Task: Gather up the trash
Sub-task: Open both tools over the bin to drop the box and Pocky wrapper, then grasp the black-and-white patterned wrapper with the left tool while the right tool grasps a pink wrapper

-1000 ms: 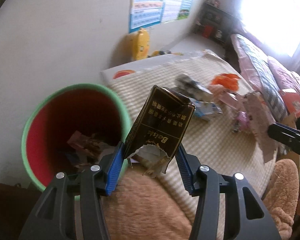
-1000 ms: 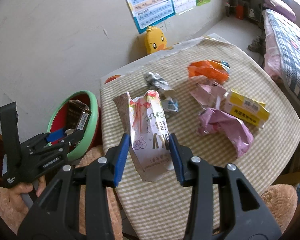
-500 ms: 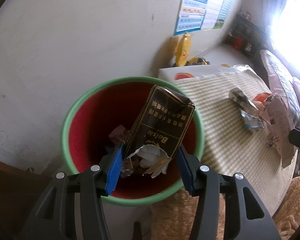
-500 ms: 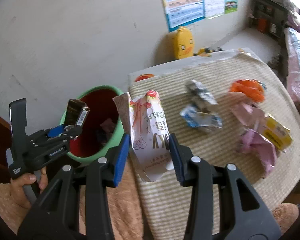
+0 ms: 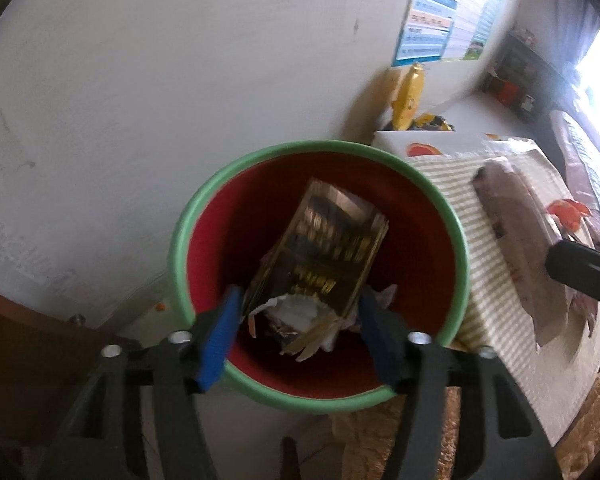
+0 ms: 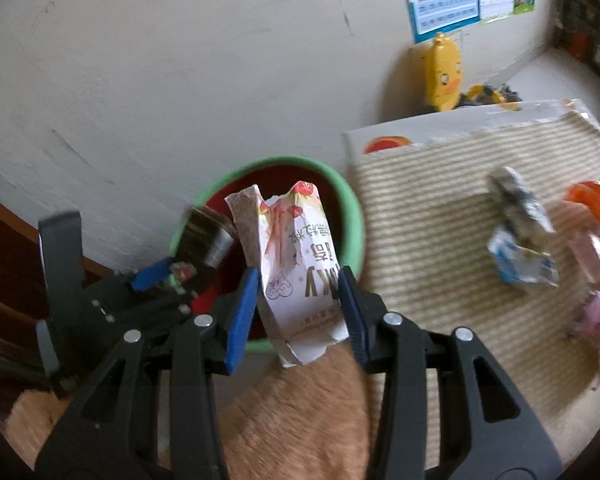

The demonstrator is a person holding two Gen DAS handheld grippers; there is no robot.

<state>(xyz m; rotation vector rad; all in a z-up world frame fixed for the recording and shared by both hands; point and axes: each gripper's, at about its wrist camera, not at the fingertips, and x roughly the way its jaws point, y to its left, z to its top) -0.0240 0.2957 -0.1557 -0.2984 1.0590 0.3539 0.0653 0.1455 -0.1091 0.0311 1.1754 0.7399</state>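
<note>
Left wrist view: left gripper (image 5: 298, 326) at lower centre, pointed down into the bin (image 5: 180, 240), a red tub with a green rim filling mid-frame. Its jaws have just been opening; the dark box (image 5: 328, 252) with gold print sits between the blue pads, blurred, torn end toward the camera. Slim gaps show at both pads, so the box looks let go rather than pinched. Box lies wholly inside the rim, above scraps at the bin floor

Right of the bin, the table (image 5: 480, 280) under a striped cloth runs to the right edge. A pale wrapper (image 5: 516, 240) hangs over the cloth at right, with one black finger of the other tool beside it

Right wrist view: right gripper (image 6: 298, 308) at lower centre. Its jaws have just been opening a little; the wrapper (image 6: 296, 264), white with strawberry print, stands upright between the pads. Right pad touches it, left pad shows a narrow gap; whether it is truly gripped I cannot tell. Wrapper overlaps the bin (image 6: 352, 216) near its right rim

Left gripper (image 6: 168, 276) shows at mid-left, the box (image 6: 206, 236) at its tips over the bin's left rim

On the cloth at right: a crumpled silver-blue packet (image 6: 518, 232), orange (image 6: 592, 200) and pink scraps at the edge. A yellow duck toy (image 6: 444, 74) stands by the wall, upper right
</note>
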